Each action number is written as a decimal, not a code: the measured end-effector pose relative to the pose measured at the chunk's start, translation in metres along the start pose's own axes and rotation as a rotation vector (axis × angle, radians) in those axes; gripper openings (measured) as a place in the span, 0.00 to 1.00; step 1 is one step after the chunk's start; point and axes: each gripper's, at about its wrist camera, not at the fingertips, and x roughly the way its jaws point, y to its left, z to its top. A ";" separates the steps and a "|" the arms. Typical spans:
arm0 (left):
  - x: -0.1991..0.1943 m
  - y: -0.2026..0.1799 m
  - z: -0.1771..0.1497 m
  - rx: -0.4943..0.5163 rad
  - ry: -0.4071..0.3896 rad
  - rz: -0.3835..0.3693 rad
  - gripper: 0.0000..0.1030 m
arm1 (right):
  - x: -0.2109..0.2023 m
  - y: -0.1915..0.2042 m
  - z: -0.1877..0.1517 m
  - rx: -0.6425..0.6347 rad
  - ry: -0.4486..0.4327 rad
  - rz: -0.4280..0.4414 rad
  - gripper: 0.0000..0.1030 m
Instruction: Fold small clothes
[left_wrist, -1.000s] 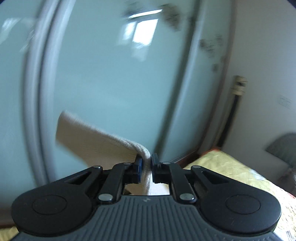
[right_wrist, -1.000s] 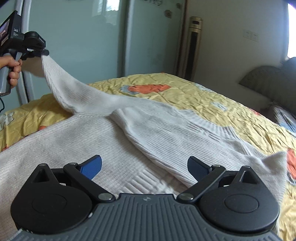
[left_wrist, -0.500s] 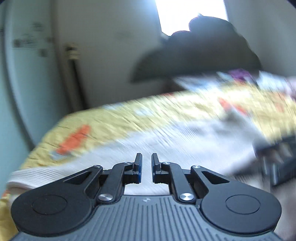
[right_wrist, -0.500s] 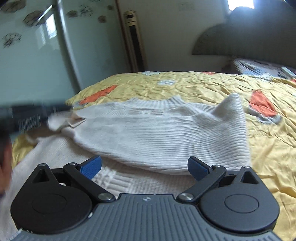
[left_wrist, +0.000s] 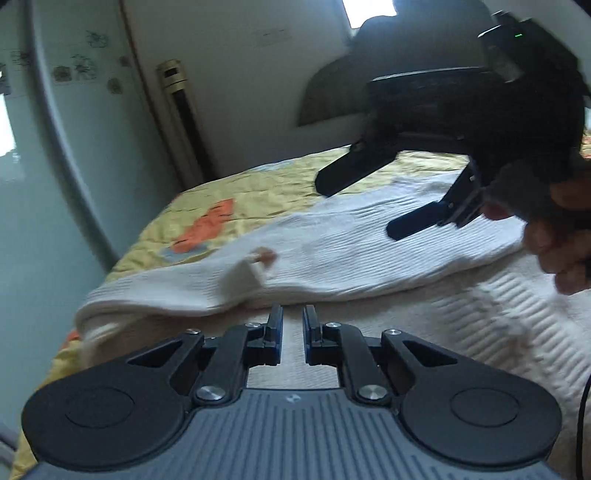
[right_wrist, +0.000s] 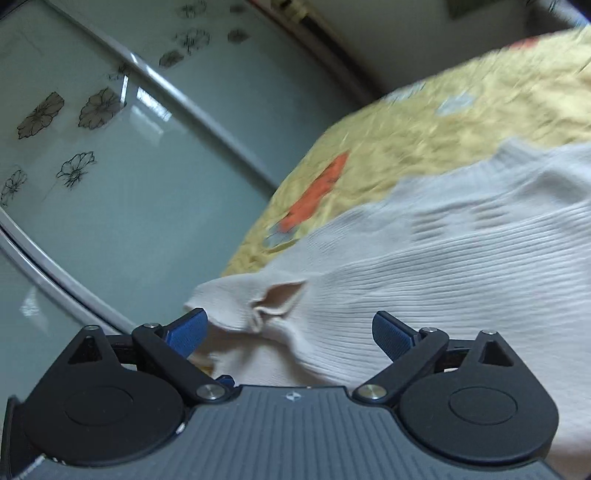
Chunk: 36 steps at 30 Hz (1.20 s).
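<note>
Since a second ago: sleeve (left_wrist: 332, 254) is lying folded across the sweater (right_wrist: 461, 266) on the bed (left_wrist: 207, 192), released. I am keeping left gripper (left_wrist: 291, 317) fingers together, empty; right gripper (right_wrist: 288, 328) fingers, wide apart, are closing around the cuff, not yet pressing. Remaining: other sleeve, body folds.

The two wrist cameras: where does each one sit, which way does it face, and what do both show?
Left wrist: sits behind the left tongs, which are nearly shut on nothing, and faces across the cream sweater on the bed; the right tongs and a hand show.
Right wrist: sits behind the right tongs, closing with the sweater edge between them, tilted toward the glass door.
Shared: the sweater, the yellow bedspread and its orange patch.
</note>
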 end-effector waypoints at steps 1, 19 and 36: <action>-0.002 0.005 -0.002 -0.007 0.015 0.027 0.11 | 0.017 -0.002 0.003 0.040 0.025 0.028 0.90; -0.001 0.039 -0.015 -0.188 0.110 0.056 0.11 | 0.035 0.051 0.034 0.063 -0.066 0.072 0.09; -0.005 0.029 0.003 -0.162 0.046 0.051 0.61 | -0.160 -0.021 0.003 -0.016 -0.330 -0.420 0.58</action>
